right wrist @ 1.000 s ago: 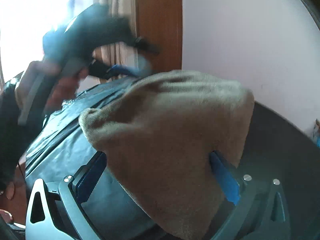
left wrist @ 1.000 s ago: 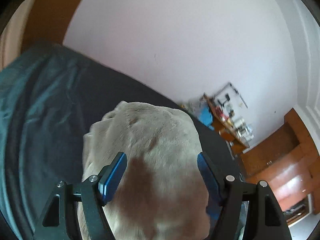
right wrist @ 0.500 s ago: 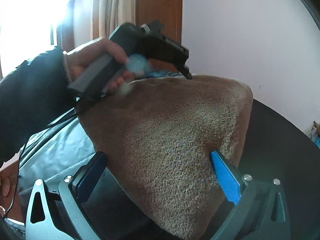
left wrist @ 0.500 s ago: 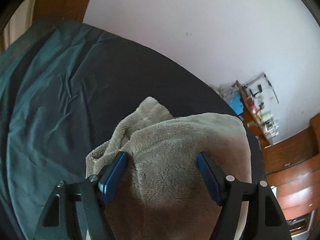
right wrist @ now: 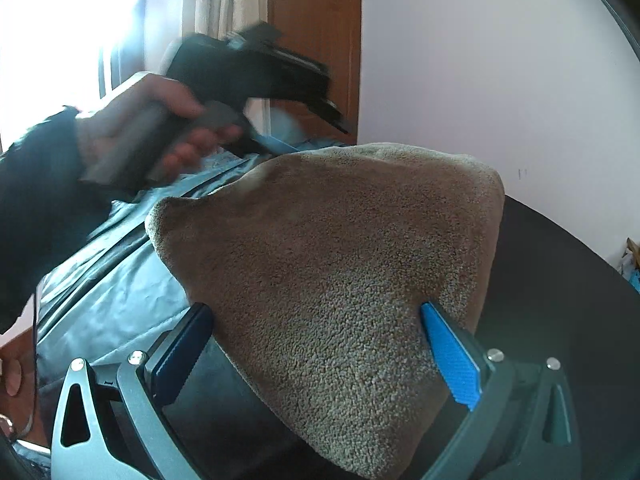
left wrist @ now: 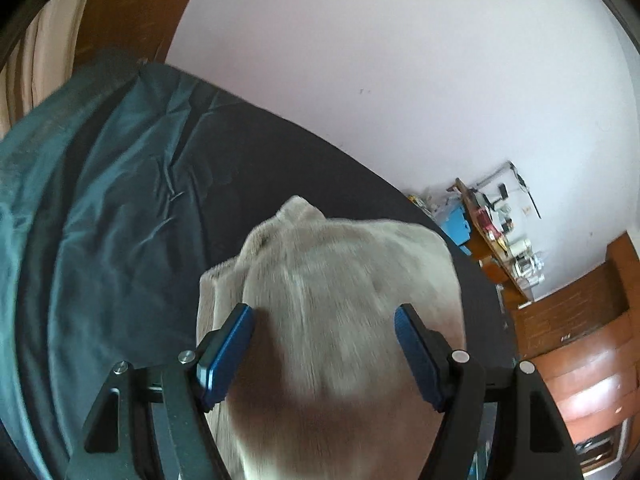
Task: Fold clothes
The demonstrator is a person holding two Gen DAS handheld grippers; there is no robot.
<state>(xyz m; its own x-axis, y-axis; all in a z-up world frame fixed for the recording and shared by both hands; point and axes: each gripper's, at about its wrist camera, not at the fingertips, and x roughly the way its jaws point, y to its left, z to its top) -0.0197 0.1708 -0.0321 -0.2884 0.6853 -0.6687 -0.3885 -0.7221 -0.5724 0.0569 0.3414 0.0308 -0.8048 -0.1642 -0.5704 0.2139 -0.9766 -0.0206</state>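
Room: white wall, wooden door, bright window.
Bed: teal sheet under a dark cover.
Towel: beige towel, heaped on the bed, between both claws.
Left claw: released, jaws wide, towel below.
Right claw: released, towel between the jaws.

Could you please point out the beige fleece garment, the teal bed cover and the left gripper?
beige fleece garment (right wrist: 340, 272): right wrist view, middle.
teal bed cover (left wrist: 100, 216): left wrist view, wrinkled top.
left gripper (left wrist: 324, 320): left wrist view, between fingertips.
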